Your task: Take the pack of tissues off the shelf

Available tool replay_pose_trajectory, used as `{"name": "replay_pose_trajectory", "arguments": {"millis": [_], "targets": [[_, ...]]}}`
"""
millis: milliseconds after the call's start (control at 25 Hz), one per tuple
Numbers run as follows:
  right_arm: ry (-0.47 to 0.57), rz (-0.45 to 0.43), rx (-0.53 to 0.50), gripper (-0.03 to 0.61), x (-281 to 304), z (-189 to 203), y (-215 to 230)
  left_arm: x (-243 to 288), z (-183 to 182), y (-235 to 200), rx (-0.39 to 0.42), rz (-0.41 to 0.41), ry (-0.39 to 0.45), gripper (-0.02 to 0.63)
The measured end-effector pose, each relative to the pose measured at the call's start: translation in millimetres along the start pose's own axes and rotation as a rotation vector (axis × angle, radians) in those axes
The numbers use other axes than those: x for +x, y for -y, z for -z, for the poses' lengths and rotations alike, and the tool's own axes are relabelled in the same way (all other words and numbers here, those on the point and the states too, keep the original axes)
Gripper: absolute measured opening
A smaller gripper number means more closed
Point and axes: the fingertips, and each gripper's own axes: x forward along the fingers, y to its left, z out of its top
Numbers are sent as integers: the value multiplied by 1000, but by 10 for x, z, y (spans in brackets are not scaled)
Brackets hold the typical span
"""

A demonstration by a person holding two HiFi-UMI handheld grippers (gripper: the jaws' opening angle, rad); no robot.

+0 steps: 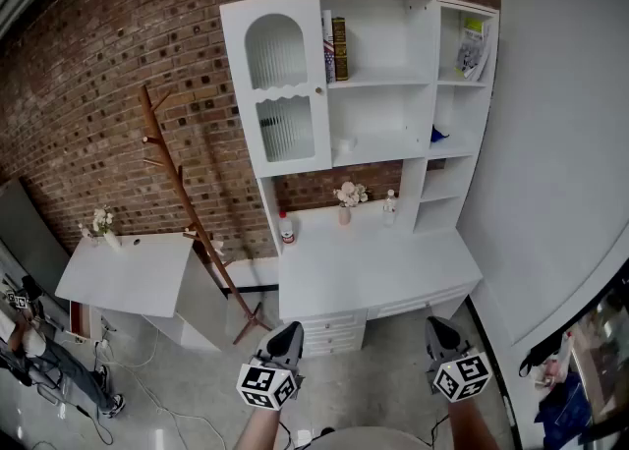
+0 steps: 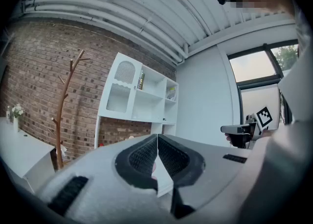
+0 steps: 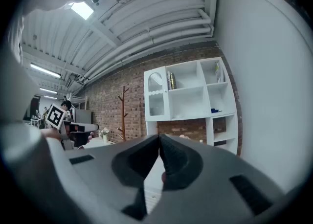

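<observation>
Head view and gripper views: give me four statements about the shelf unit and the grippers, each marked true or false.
1. The left gripper and the right gripper are both shut and empty. True.
2. The books stand in the lowest compartment of the shelf unit. False: they stand in a top compartment.
3. A wooden coat rack stands left of the shelf unit. True.
4. The left gripper rests on the desk. False: it hangs over the floor, apart from the desk.
</observation>
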Motion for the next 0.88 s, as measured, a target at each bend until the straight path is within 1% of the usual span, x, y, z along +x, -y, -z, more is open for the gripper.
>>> {"name": "replay_pose_trajectory", "arguments": {"millis": [880], "targets": [[12, 9, 6, 31, 7, -89, -119, -63, -41, -51, 0, 19, -1, 26]]}}
